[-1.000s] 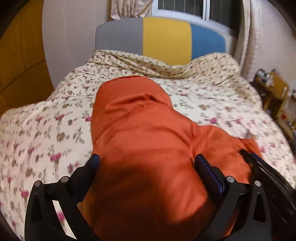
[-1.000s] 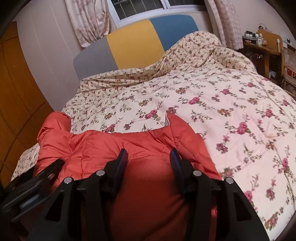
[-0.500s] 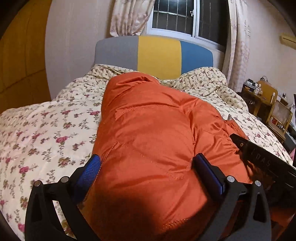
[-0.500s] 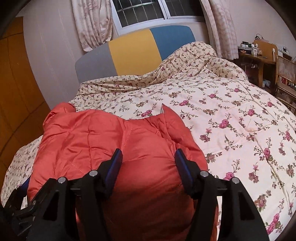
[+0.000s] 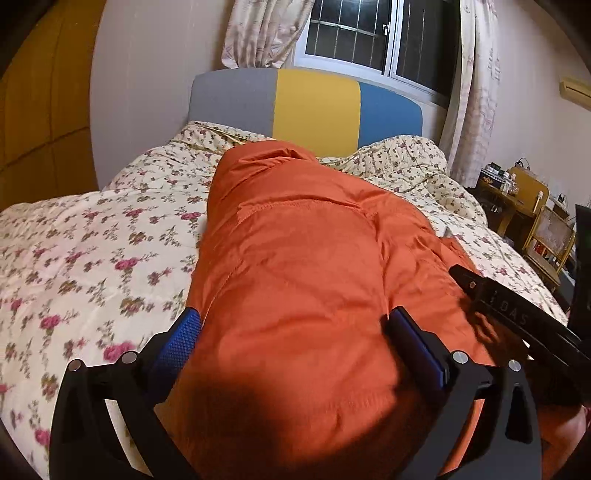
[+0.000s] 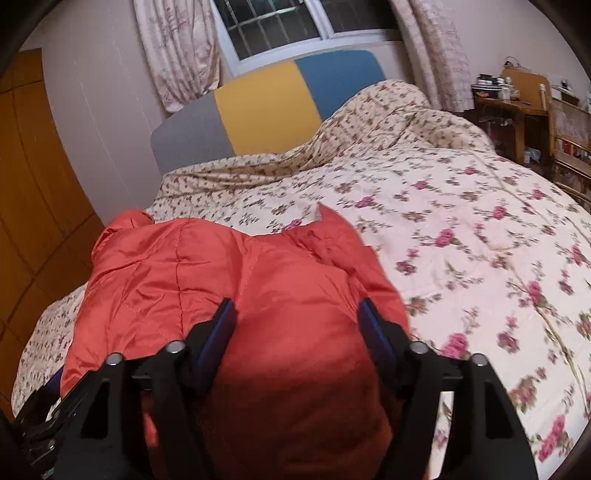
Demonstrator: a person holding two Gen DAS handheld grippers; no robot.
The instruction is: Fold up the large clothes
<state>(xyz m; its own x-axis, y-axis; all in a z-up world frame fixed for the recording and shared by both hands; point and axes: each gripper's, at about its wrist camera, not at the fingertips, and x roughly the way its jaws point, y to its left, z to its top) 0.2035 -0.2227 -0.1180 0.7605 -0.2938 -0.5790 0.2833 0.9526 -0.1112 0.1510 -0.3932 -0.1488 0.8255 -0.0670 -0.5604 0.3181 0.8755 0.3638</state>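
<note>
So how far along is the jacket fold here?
Done: the orange jacket lies doubled into a bulky bundle on the floral quilt. In hand: the right gripper is opening around its near edge; the left gripper straddles it wide. Left: letting go, maybe tidying.

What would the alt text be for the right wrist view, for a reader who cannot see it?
A puffy orange jacket lies bunched on a bed's floral quilt, bulging between the fingers of the right claw, whose jaws are opening. Behind stand a grey, yellow and blue headboard and a curtained window.
</note>
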